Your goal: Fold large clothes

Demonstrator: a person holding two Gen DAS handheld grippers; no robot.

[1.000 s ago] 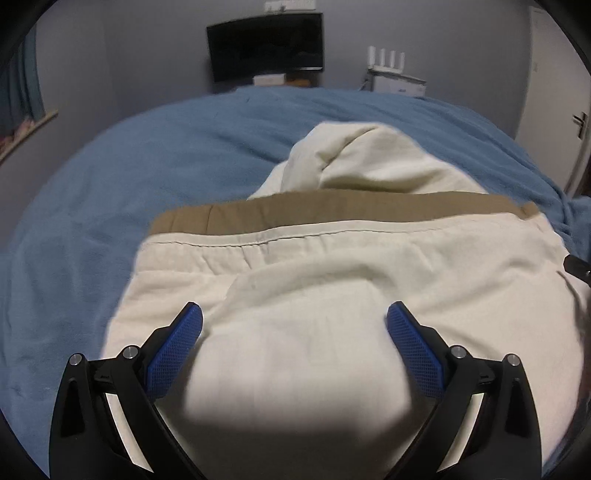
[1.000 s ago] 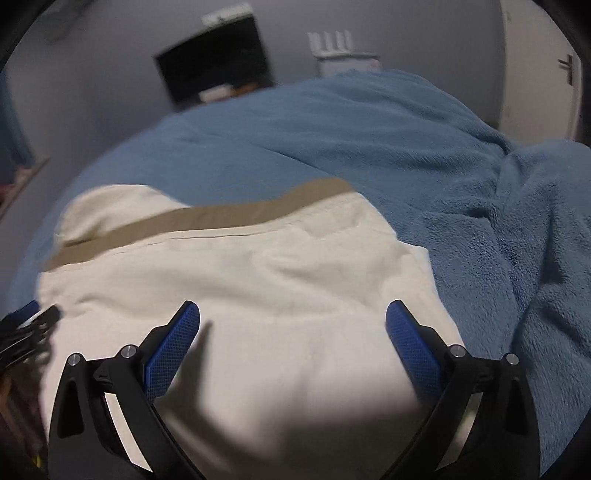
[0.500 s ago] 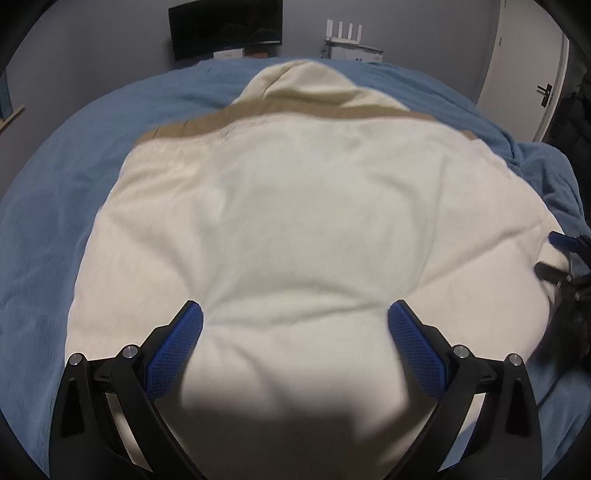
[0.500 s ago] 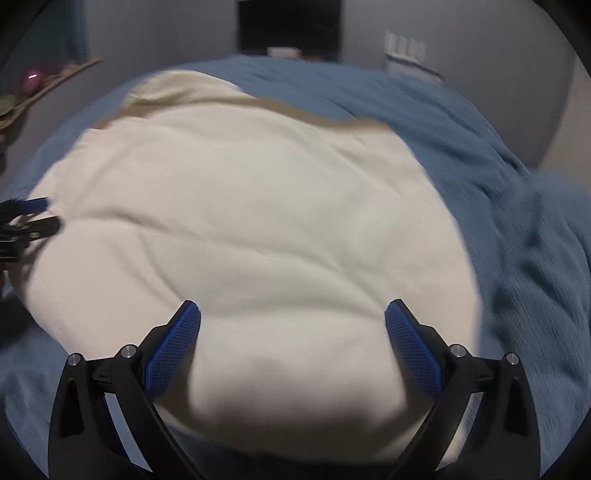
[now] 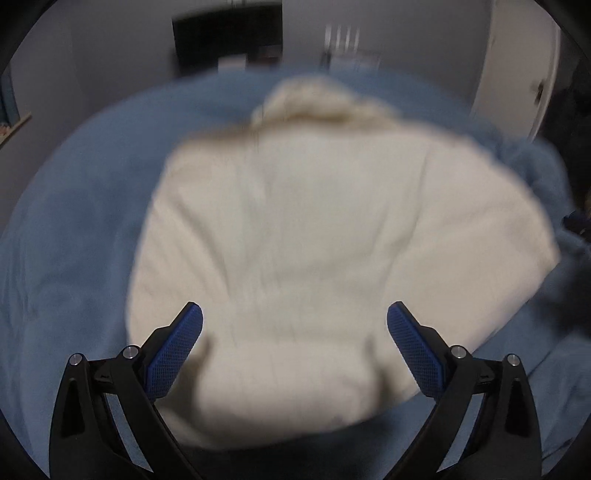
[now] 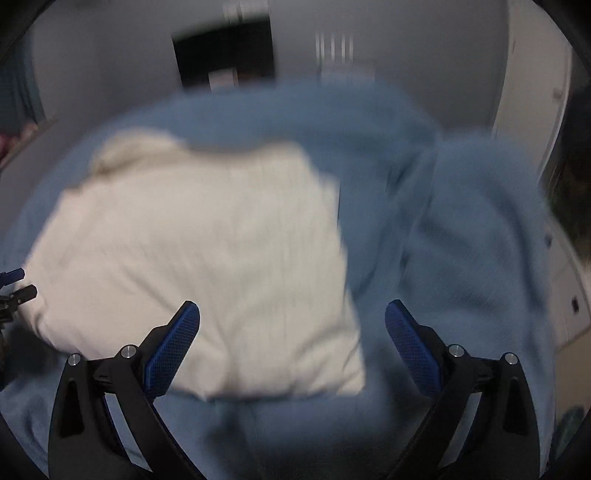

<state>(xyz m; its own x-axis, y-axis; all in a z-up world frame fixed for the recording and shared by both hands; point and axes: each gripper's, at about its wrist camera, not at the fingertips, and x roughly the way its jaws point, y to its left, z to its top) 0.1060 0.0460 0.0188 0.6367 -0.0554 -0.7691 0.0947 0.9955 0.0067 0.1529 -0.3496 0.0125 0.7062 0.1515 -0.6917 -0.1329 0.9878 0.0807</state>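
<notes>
1. The left gripper [image 5: 294, 334] has its blue-padded fingers [image 5: 173, 354] spread wide with nothing between them; they frame the near edge of the cream garment [image 5: 332, 240] at the bottom of the left wrist view.
2. The right gripper [image 6: 291, 334] is likewise wide apart and empty; its left pad stands over the garment's lower right corner, its right pad over the blue blanket [image 6: 461, 229].
3. The cream garment lies folded on the blanket, filling the centre of the left wrist view and the left half of the right wrist view, with a bunched hood-like lump at its upper edge.
4. Compared with half a second ago, the garment looks smaller in both views and blue blanket now shows below its near edge, so both grippers have pulled back from it. The tan band along its far edge is hardly visible now.
5. Both pictures are motion-blurred. A dark screen [image 5: 227, 35] sits at top centre against the grey wall.
</notes>
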